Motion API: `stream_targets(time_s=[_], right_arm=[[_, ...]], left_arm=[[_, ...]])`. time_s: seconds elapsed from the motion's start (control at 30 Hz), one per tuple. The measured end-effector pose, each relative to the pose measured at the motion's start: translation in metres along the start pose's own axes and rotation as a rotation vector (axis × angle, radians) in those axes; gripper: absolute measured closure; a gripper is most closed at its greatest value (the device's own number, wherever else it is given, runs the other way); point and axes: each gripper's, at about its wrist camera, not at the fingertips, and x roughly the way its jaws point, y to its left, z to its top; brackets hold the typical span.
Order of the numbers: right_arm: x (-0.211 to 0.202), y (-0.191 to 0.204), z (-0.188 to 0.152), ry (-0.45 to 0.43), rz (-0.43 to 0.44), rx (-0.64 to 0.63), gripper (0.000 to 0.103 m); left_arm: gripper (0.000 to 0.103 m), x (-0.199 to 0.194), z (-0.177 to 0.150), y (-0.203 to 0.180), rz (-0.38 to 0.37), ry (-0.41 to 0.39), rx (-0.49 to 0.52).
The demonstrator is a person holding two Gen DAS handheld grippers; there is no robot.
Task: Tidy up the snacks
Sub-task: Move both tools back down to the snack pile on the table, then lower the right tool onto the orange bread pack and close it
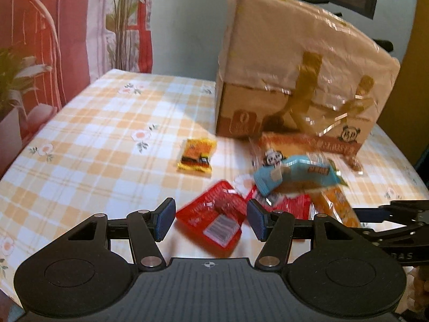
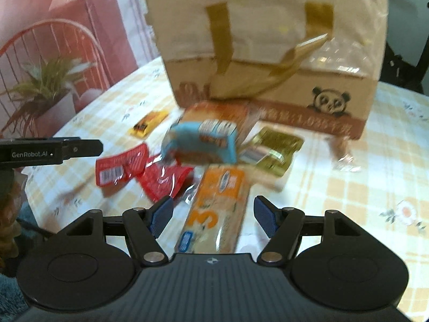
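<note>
A tan tote bag with a panda print (image 1: 295,67) (image 2: 268,40) stands at the back of the table. In front of it lies a heap of snacks: a blue packet (image 1: 292,174) (image 2: 201,145), two red packets (image 1: 214,220) (image 2: 163,179), a long orange packet (image 1: 335,204) (image 2: 214,201) and a gold packet (image 2: 273,147). A yellow packet (image 1: 197,158) (image 2: 148,123) lies apart to the left. My left gripper (image 1: 210,212) hangs open just above the nearer red packet. My right gripper (image 2: 214,209) is open over the orange packet, pads clear of it.
The table wears a yellow checked cloth with flowers (image 1: 93,147). A potted plant (image 2: 45,91) and a red wire chair (image 1: 32,40) stand beyond its left edge. A clear wrapper (image 2: 343,150) lies right of the heap.
</note>
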Motion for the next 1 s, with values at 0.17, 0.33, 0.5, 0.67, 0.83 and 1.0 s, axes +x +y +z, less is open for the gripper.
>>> stream_targets(time_s=[0.17, 0.33, 0.5, 0.67, 0.83, 1.0], right_arm=[[0.01, 0.003, -0.011, -0.001, -0.02, -0.018, 0.053], [0.011, -0.001, -0.015, -0.054, -0.024, -0.039, 0.057], [0.017, 0.001, -0.019, -0.101, -0.043, -0.115, 0.061], [0.017, -0.002, -0.023, -0.12, -0.031, -0.124, 0.061], [0.017, -0.005, -0.023, -0.125, -0.016, -0.112, 0.061], [0.016, -0.007, -0.023, -0.128, -0.003, -0.097, 0.061]], left_arm=[[0.042, 0.01, -0.006, 0.0, -0.001, 0.041, 0.001], [0.042, 0.018, -0.009, -0.002, 0.004, 0.06, 0.005], [0.042, 0.021, -0.009, -0.002, 0.013, 0.076, 0.002], [0.041, 0.027, -0.009, -0.002, -0.007, 0.126, -0.033], [0.038, 0.032, -0.009, -0.007, 0.002, 0.138, -0.031], [0.036, 0.036, -0.008, -0.008, 0.021, 0.123, -0.025]])
